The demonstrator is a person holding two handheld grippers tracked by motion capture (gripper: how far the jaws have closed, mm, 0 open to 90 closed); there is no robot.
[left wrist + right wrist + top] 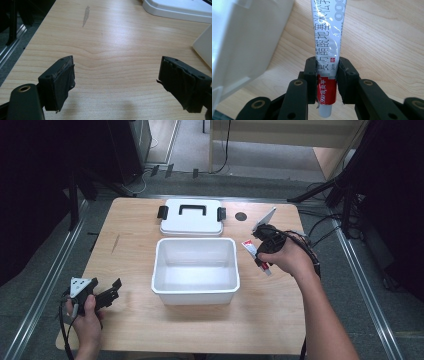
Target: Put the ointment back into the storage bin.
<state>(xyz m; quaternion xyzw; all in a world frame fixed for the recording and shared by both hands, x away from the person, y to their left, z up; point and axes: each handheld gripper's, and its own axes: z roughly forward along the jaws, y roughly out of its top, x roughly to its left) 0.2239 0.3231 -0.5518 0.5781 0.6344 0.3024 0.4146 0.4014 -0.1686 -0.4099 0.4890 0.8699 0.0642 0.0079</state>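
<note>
From above, your right gripper [263,246] grips one tube [250,248] just right of the single open box [195,269]; one lid [191,216] lies beyond it, and your left gripper [107,292] sits well apart. Along the left jaws, spread wide, you see bare table [107,40]. Along the right jaws, the tube's [328,45] long axis runs straight ahead, box wall [244,42] leftward.

tabletop [130,245]: light wood | centre: open white box [195,270] | far side: white lid [192,217], black handle, just behind box
</note>
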